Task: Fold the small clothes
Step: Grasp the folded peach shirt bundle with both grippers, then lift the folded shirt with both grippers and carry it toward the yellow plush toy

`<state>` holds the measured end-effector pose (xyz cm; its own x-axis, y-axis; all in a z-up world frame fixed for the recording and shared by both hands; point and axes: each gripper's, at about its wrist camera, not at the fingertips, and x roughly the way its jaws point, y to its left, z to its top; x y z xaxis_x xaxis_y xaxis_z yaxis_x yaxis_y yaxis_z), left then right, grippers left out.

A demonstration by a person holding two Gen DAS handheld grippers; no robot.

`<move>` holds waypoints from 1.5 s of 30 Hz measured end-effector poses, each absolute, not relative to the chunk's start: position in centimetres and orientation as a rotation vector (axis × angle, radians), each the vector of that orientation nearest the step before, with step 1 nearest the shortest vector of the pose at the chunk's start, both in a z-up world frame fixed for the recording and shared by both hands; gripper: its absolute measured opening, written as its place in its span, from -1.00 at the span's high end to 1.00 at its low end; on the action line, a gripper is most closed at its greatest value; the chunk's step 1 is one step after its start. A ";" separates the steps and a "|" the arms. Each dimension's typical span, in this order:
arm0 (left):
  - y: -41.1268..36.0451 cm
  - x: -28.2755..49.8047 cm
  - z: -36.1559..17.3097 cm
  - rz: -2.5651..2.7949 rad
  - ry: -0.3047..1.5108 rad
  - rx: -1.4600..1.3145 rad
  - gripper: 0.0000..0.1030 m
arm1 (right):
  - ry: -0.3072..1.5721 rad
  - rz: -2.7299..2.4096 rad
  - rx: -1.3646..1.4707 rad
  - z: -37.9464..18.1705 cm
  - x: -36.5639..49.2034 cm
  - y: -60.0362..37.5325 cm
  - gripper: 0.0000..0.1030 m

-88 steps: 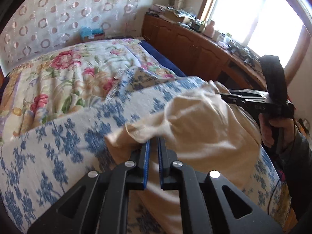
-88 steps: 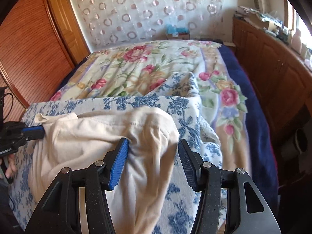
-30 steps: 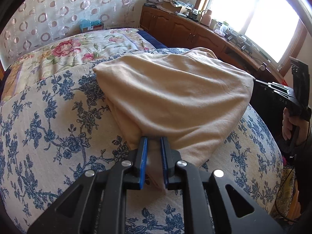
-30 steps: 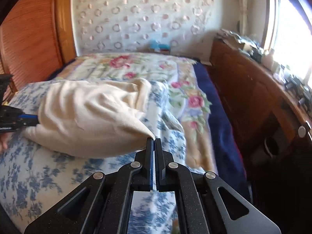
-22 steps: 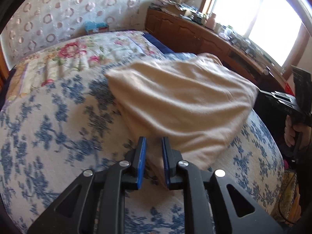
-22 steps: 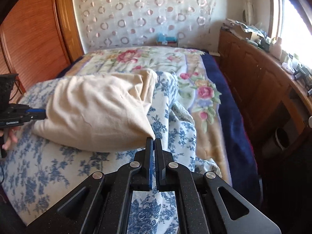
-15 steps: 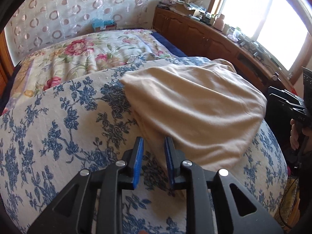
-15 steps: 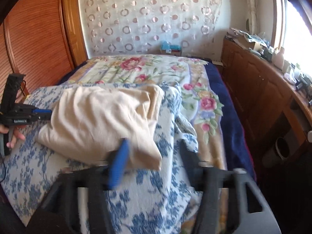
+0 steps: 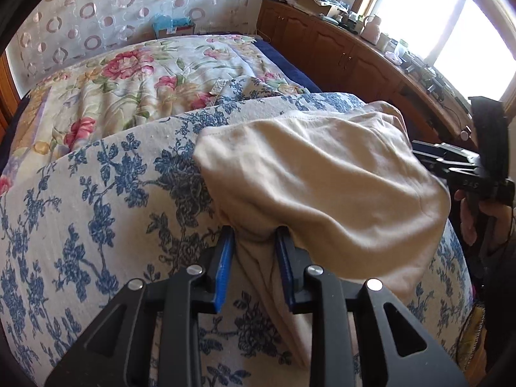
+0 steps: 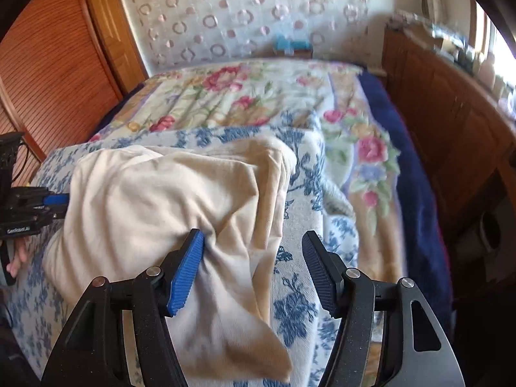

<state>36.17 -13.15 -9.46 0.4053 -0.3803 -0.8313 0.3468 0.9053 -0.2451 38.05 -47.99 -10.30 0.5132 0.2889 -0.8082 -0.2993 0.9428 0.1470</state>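
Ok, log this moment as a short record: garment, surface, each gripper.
garment: cream cloth, bunched, lying on the bed
surface: blue-flowered sheet over a rose-print blanket
left gripper: jaws just opened a little, open, cloth fold between the pads
right gripper: jaws wide open, cloth edge between them, left pad touching it

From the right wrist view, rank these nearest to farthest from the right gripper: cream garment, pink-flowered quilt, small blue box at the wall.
1. cream garment: lying between the open fingers of the right gripper, mostly to the left.
2. pink-flowered quilt: beyond the garment, across the middle of the bed.
3. small blue box: farthest, at the foot of the circle-patterned curtain.
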 end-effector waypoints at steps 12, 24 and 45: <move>-11.7 37.4 -9.8 -0.497 1.049 -0.213 0.53 | 0.996 0.413 -0.010 -10.8 38.3 -46.5 0.01; -11.4 35.2 -7.3 -0.543 0.934 -0.193 0.94 | 0.901 0.434 -0.045 -9.0 36.3 -44.4 0.82; 9.3 24.5 -3.0 -0.221 0.717 -0.308 0.95 | 0.717 0.755 -0.196 -3.3 38.2 -22.0 0.84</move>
